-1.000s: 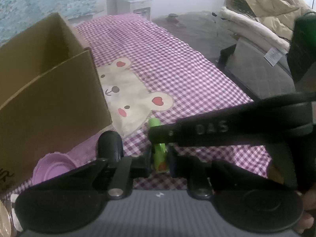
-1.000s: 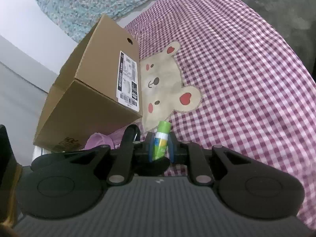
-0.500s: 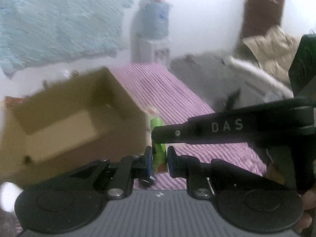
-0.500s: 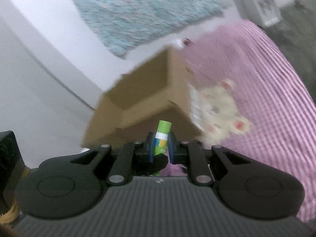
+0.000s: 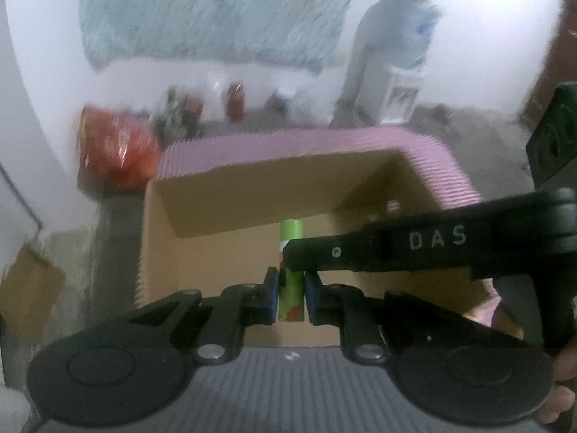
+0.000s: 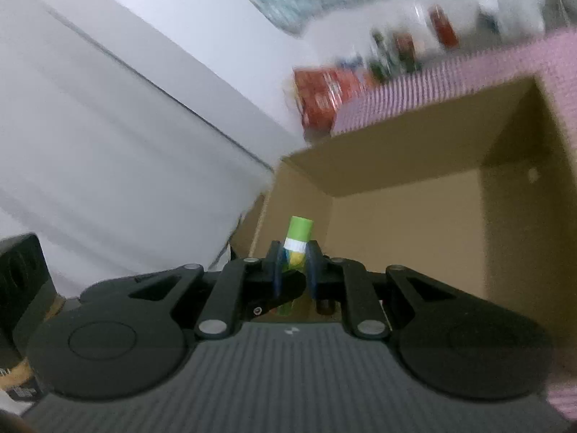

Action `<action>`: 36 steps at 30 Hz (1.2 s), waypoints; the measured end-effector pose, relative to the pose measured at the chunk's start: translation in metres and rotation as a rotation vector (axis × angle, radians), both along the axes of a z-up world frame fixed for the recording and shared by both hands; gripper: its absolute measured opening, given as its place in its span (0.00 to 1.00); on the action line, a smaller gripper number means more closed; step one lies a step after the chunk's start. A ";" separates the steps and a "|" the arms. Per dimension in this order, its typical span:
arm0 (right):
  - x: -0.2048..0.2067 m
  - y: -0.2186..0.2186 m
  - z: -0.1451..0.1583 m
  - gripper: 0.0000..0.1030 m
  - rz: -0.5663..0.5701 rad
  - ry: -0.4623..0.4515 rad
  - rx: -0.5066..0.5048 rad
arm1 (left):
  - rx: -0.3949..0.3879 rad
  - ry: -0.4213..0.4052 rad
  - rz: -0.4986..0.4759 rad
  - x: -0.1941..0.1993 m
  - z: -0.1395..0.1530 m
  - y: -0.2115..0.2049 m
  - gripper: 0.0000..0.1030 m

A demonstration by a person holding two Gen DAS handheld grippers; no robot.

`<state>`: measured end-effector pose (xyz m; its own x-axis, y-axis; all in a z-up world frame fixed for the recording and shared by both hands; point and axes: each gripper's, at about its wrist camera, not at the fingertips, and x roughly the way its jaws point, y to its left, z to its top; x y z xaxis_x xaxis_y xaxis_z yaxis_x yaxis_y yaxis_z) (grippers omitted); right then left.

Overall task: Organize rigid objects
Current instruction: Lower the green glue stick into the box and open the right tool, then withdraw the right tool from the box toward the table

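Both tools now face the open cardboard box point(image 6: 414, 223); the left tool point(image 5: 291, 301) and right tool point(image 6: 294, 267) grip the green tube point(image 6: 297, 238). Release low, at box centre.

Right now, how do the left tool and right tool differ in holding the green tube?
The left tool grips the green tube low, on its red print; the right tool grips higher, at the white band. The right tool lies crosswise to the left tool. Both are shut on it.

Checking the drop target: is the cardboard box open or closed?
Open. The cardboard box shows bare inner walls and floor in both wrist views, behind the green tube both grippers pinch.
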<state>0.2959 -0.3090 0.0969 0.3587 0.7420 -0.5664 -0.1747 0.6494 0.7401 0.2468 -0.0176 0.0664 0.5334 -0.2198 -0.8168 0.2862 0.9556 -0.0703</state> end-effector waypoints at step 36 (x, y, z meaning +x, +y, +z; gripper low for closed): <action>-0.071 -0.076 0.023 0.26 -0.061 0.034 0.231 | -0.038 -0.131 -0.003 -0.077 0.045 0.034 0.54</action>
<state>0.2248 -0.3850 0.1198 0.3909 0.8306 -0.3966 -0.1129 0.4709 0.8749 0.1694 0.0162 0.1112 0.6346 -0.2510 -0.7310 0.2977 0.9522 -0.0685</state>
